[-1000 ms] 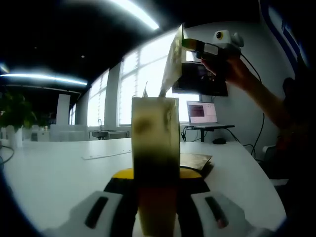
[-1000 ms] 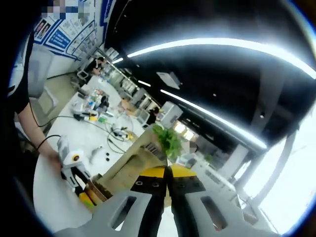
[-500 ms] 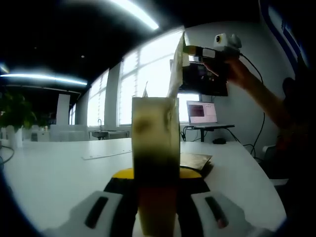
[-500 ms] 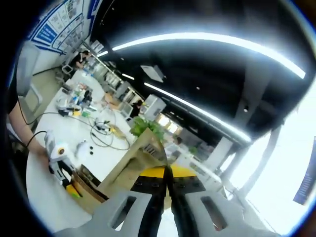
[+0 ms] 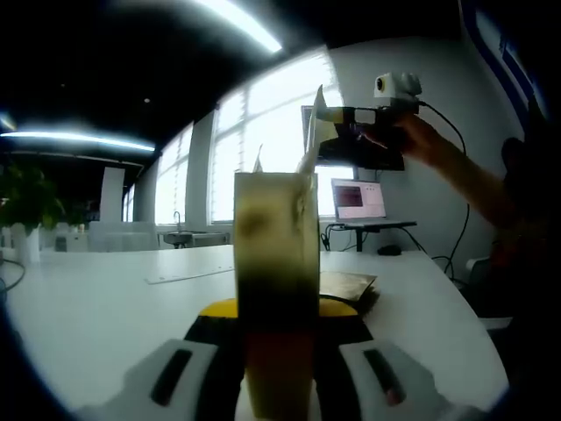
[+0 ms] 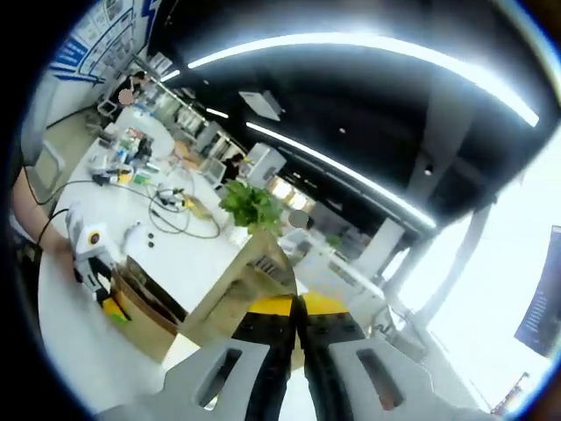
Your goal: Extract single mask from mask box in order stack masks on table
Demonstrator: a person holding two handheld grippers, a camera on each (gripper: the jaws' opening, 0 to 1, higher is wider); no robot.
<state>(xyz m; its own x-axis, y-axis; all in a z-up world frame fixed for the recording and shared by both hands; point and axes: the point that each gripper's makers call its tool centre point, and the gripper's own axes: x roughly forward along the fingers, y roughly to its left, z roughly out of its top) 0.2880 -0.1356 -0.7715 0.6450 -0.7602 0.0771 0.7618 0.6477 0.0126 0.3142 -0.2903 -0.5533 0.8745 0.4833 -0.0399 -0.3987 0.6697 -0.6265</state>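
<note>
The tall yellowish mask box stands upright on the white table, and my left gripper is shut on it. Up and to the right, a hand holds my right gripper, which pinches a thin pale mask hanging down to the box's top. In the right gripper view my right gripper is shut on that beige mask, which slopes down left to the brown box beside the left gripper. A flat stack of masks lies on the table behind the box.
An open laptop sits on a stand at the table's far right, with cables below it. A potted plant and scattered cables and tools lie further along the table. The person's arm reaches in from the right.
My right gripper has swung and turned with the mask, so its top sits lower and further right in the left gripper view. The box and left gripper have stayed put.
</note>
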